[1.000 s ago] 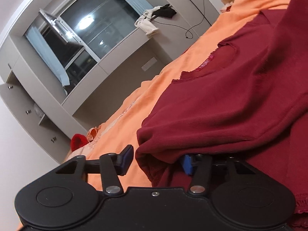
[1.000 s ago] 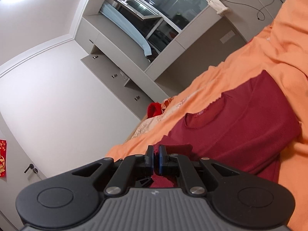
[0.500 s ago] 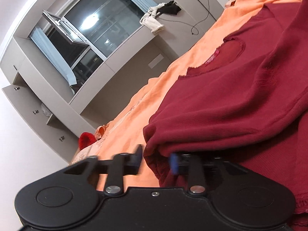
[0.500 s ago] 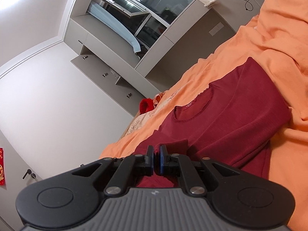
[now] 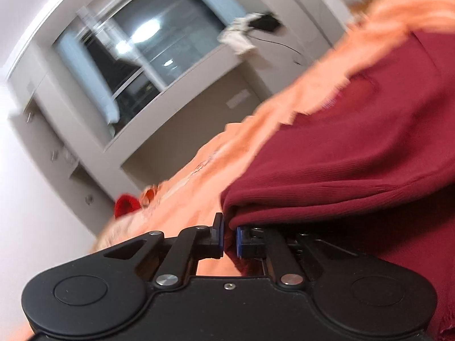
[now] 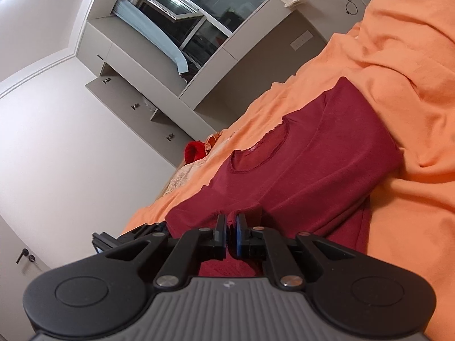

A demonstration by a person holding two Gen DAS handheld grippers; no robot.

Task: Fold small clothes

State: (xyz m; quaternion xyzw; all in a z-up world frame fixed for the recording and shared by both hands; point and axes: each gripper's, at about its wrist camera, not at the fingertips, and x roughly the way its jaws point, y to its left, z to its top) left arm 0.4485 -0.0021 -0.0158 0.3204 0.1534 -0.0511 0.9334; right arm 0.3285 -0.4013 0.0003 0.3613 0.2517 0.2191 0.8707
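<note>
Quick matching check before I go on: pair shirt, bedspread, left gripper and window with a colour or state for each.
Things:
1. shirt
2. bedspread
3. left gripper
4. window

Colour or state:
A. orange
B. sash swung open
C. dark red
D. shut on the shirt's edge

Pairs: 1-C, 2-A, 3-D, 4-B
</note>
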